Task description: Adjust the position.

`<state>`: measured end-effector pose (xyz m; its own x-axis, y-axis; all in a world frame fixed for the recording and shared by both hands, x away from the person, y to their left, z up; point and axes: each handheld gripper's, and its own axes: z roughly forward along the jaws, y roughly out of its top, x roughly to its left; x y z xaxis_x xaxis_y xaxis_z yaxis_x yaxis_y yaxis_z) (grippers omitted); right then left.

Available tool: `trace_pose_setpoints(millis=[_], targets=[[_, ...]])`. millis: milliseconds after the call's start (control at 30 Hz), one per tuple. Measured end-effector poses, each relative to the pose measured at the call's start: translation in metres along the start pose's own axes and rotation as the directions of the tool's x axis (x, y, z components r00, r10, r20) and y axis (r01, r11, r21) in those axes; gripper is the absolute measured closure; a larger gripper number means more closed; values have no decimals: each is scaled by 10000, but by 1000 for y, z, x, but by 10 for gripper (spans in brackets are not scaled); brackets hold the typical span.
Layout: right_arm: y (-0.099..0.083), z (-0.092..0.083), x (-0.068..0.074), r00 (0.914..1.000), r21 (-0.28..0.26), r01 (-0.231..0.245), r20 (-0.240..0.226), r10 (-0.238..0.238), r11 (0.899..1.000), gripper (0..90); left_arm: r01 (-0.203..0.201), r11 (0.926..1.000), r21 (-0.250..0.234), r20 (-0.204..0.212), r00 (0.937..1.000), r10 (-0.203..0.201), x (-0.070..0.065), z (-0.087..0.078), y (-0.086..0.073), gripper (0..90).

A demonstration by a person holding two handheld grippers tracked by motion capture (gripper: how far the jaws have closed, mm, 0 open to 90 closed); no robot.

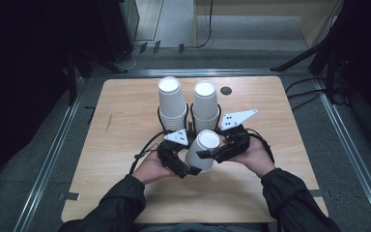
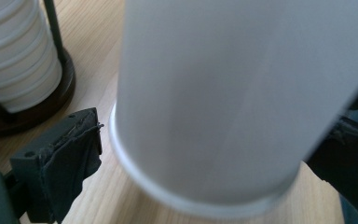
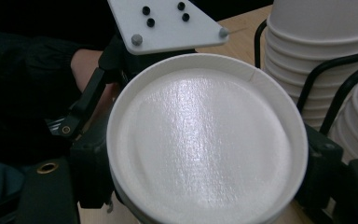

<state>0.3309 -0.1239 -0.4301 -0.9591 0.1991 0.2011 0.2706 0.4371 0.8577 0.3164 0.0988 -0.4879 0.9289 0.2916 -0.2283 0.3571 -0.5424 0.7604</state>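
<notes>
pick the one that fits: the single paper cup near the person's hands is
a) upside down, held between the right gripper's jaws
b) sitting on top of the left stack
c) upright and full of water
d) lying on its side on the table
a: the single cup shows its closed base upward, and the right gripper has a black jaw pressed on each side of it in the right gripper view.

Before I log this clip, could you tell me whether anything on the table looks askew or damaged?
The single cup between the claws is upside down and tilted off vertical, unlike the two upright stacks in the rack behind. The cloth pad on the left claw looks frayed and is peeling from its jaw. Nothing is spilled.
</notes>
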Motion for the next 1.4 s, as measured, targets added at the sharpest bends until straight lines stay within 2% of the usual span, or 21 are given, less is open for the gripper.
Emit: trace_pose_setpoints(millis=[200, 267, 367, 433, 533, 600, 633, 667, 800, 833, 867, 900, 933, 1067, 1167, 1200, 1233, 1300, 1333, 1367, 1400], targets=[[3, 4, 4, 9994, -360, -60, -329, 49, 9993, 241, -133, 9998, -168, 147, 9998, 136, -4, 3, 1, 7], [3, 4, 4, 9992, -419, -121, -377, 105, 9990, 241, -60, 9995, -307, 91, 9999, 63, -4, 2, 1, 68], [2, 3, 2, 9996, -346, -123, -266, 114, 9993, 245, 14, 9998, -180, -40, 10000, -15, -3, 1, 2, 114], [1, 2, 1, 9996, -361, -101, -255, 92, 9993, 245, -190, 9998, -20, -190, 9996, 190, -3, -1, 3, 139], [1, 1, 1, 9996, -371, 76, -267, -86, 9993, 237, -275, 9996, 35, -124, 9995, 276, -2, -4, 5, 159], [1, 0, 2, 9997, -460, 137, -213, -147, 9988, 195, -292, 9996, 20, -111, 9995, 292, -2, -5, 6, 162], [1, -1, 3, 9993, -395, 373, 108, -369, 9985, 129, -334, 9993, 165, -130, 9994, 336, -2, -9, 7, 162], [1, -2, 3, 9991, -345, 365, 208, -358, 9987, 129, -426, 9989, 207, -265, 9987, 432, -2, -12, 8, 163], [-2, -4, 0, 9999, -162, 153, -1, -153, 9998, 132, -357, 9991, 242, -258, 9990, 363, 0, -22, 9, 162], [-4, -4, 0, 9998, 102, 176, 2, -176, 9998, 133, -147, 9996, 250, -364, 9992, 157, 1, -26, 9, 162], [-4, -4, 0, 9998, 102, 176, 2, -176, 9998, 133, -147, 9996, 250, -364, 9992, 157, 1, -26, 9, 162], [-6, -3, 0, 9996, 479, 274, 76, -278, 9985, 135, -80, 9992, 403, -287, 9995, 92, 2, -28, 10, 161], [-6, -3, 0, 9996, 479, 274, 76, -278, 9985, 135, -122, 9990, 424, -428, 9990, 140, 0, -30, 10, 161], [-12, 1, -2, 9994, 1228, 308, 90, -321, 9920, 140, -249, 9974, 673, -575, 9979, 288, 0, -39, 11, 160], [-18, 2, -4, 9997, 1447, 225, 83, -240, 9892, 154, -395, 9920, 1196, -954, 9941, 511, 0, -47, 8, 159], [-18, 2, -4, 9997, 1447, 225, 83, -240, 9892, 154, -395, 9920, 1196, -954, 9941, 511, 0, -47, 8, 160], [-20, 2, -5, 9996, 1577, 208, 134, -232, 9873, 164, -359, 9874, 1539, -1033, 9933, 522, 2, -49, 7, 159], [-21, 2, -6, 9997, 1577, 186, 103, -205, 9873, 166, -293, 9855, 1670, -1116, 9926, 485, 2, -49, 6, 159], [-22, 1, -7, 9998, 1594, 117, 110, -136, 9871, 169, -198, 9803, 1965, -964, 9946, 394, 4, -48, 6, 159], [-23, 1, -8, 9999, 1645, 98, 115, -119, 9863, 169, 96, 9720, 2347, -1035, 9945, 152, 5, -46, 5, 159], [-23, 1, -8, 9999, 1645, 98, 115, -119, 9863, 169, 96, 9720, 2347, -1035, 9945, 152, 5, -46, 5, 159]])
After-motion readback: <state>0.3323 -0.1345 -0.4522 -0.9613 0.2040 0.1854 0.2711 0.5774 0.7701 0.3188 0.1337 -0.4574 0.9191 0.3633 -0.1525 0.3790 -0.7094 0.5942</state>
